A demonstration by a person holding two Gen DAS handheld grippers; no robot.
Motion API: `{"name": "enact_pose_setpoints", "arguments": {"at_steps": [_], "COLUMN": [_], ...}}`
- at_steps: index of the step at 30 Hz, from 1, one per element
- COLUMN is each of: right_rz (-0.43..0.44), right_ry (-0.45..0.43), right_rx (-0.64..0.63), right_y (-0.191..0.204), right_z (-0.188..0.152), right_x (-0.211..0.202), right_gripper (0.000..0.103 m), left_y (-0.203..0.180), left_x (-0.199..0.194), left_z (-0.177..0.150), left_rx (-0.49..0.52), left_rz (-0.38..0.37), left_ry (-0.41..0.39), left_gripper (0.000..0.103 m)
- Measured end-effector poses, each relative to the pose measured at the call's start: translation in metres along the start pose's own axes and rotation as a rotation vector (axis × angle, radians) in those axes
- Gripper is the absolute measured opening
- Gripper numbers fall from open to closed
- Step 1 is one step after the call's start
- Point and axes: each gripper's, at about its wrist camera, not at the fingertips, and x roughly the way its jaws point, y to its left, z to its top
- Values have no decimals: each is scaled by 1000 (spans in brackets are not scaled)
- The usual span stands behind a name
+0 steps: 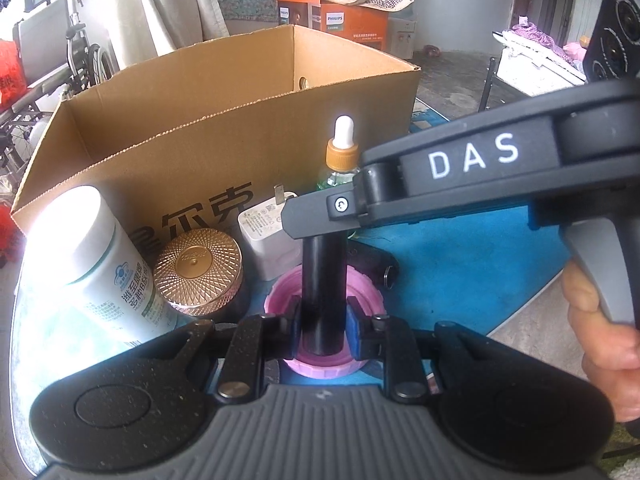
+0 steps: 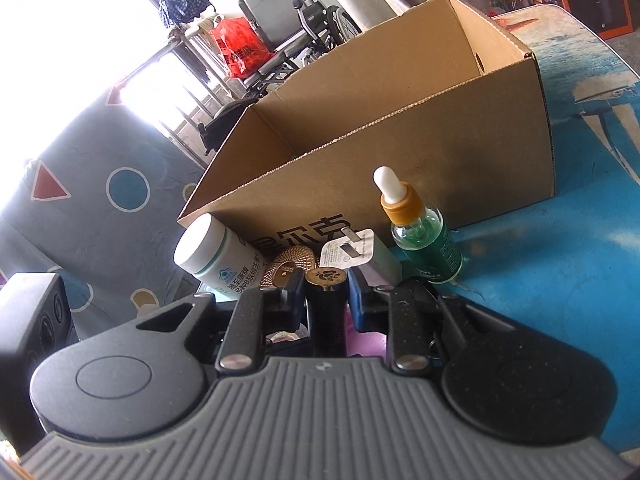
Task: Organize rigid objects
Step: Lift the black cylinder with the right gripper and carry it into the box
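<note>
At centre, both views: left gripper (image 1: 323, 316) and right gripper (image 2: 326, 294) both clamp the black tube (image 1: 323, 280).
Left view only: pink lid (image 1: 320, 364) at 6 o'clock.
Right view only: tube's gold cap (image 2: 325, 277).

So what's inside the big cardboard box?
Only bare brown walls show inside the cardboard box, with a round hole in the far wall. Its floor is hidden behind the front wall, so whether anything lies at the bottom cannot be seen.
</note>
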Motion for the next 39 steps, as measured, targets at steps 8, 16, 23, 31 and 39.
{"name": "enact_pose_setpoints", "arguments": {"at_steps": [8, 16, 23, 31, 39], "right_rz": [23, 82, 141, 179, 126], "right_ry": [-48, -120, -138, 80, 393], "right_rx": [-52, -170, -305, -260, -62], "right_y": [21, 59, 104, 122, 88], "right_z": [6, 34, 91, 183, 206], "right_x": [-21, -41, -43, 22, 139], "right_gripper": [21, 21, 21, 21, 21], "left_y": [-3, 9, 38, 108, 153], "left_x": [-27, -71, -93, -74, -15], "left_z": [3, 23, 62, 102, 100], "left_rx": [4, -11, -73, -221, -286], "left_rz": [22, 82, 116, 58, 48], "left_ry": [-68, -194, -253, -172, -22], "left_gripper": [23, 23, 23, 23, 23]}}
